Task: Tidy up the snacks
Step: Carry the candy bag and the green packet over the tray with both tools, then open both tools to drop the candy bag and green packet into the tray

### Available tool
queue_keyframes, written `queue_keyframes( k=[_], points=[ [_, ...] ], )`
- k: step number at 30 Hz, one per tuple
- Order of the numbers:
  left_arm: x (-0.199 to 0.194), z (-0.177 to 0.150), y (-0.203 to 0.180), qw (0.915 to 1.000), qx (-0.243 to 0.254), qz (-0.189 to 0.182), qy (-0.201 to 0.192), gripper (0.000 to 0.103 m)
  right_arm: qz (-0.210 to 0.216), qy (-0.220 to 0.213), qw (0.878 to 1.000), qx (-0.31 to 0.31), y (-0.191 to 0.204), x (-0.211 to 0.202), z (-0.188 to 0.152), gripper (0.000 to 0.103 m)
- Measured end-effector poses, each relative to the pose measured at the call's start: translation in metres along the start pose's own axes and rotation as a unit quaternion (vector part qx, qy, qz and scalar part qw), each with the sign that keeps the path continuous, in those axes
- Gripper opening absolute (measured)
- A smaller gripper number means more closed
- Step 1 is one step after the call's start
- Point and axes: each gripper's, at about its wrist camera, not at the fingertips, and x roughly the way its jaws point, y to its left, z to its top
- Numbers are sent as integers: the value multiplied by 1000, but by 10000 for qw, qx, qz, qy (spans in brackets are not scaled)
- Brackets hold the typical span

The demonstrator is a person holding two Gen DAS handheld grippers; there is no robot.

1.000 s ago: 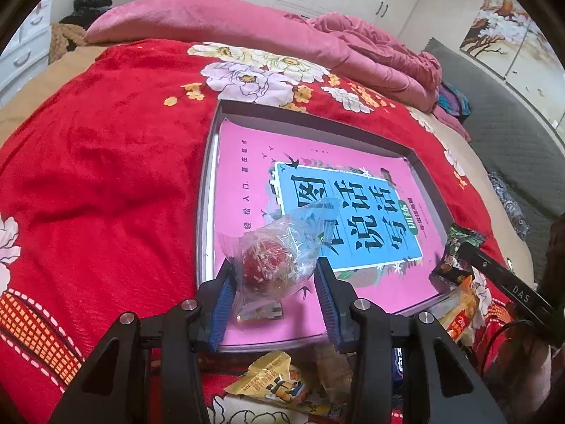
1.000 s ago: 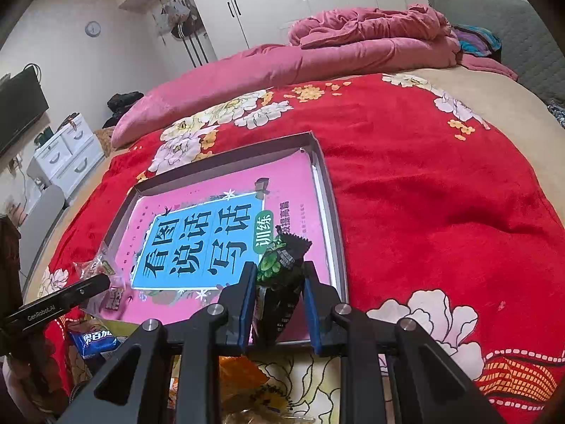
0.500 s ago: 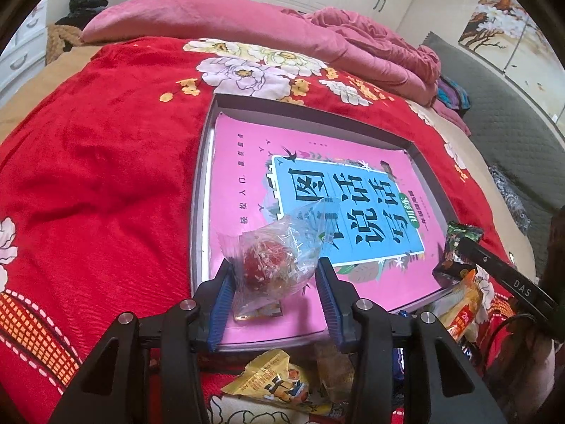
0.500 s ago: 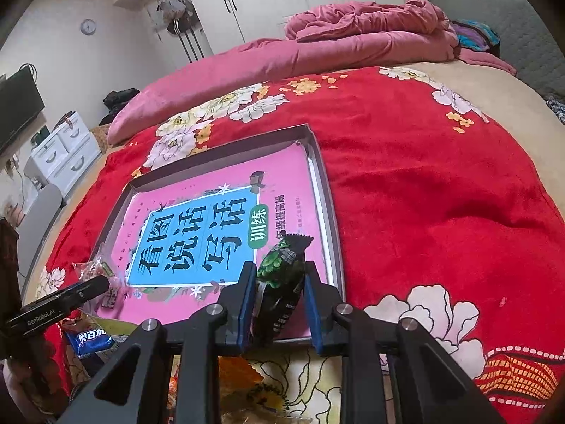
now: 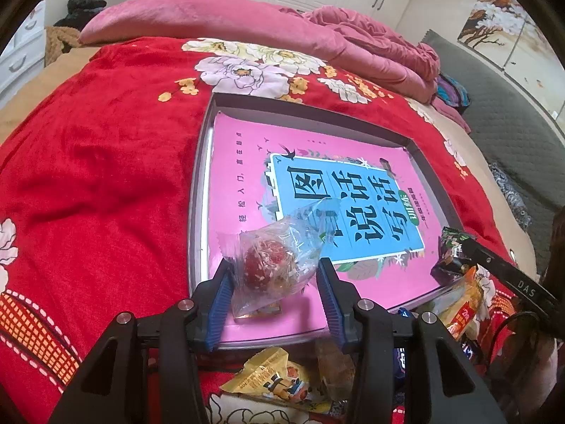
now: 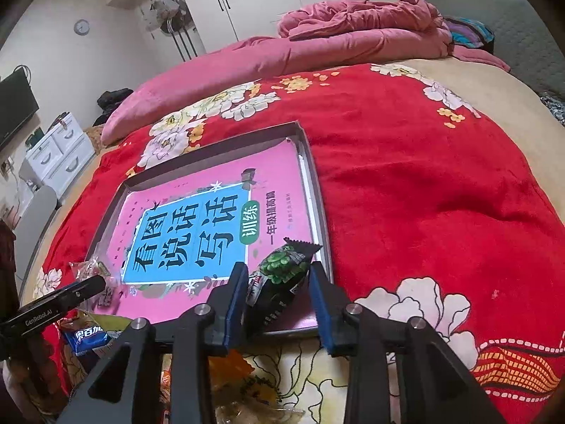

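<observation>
The left claw (image 5: 273,295) stands wide around a clear-wrapped red snack (image 5: 273,265) lying on the pink book (image 5: 317,190) in the tray (image 5: 199,205). The right claw (image 6: 277,298) stands wide around a black-and-green packet (image 6: 279,279) at the tray's near right corner, on the bed's red blanket (image 6: 423,183).

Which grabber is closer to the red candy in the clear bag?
Left. The left gripper has the red candy between its fingers; the right gripper, at the tray's opposite corner, brackets a green snack packet.

The blue packet (image 6: 86,340) near the tray's near left corner shows only partly, its print cut by the left tongs (image 6: 53,309). The yellow packet (image 5: 279,383) lies half hidden behind the near tongs' frame. The black packet's (image 6: 280,289) small print is perhaps too blurred to read.
</observation>
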Motion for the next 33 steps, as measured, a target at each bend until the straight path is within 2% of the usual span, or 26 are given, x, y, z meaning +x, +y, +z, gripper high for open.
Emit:
queue_keyframes(
  k=[9,16,29,33],
  points=[
    [-1,-1,0,10000,-3,-51,27,52,10,-1,10000,-36,0,-9,0,44],
    [-3,0,0,9999,-21,-95,22,56,379,112,9991,-152,11,-14,-7,44],
    [-9,1,1,9998,-66,-203,-32,60,760,336,9961,287,7,-1,-2,44],
    [-11,0,1,9998,-67,-192,-56,61,728,351,9962,330,8,4,-3,44]
  ],
)
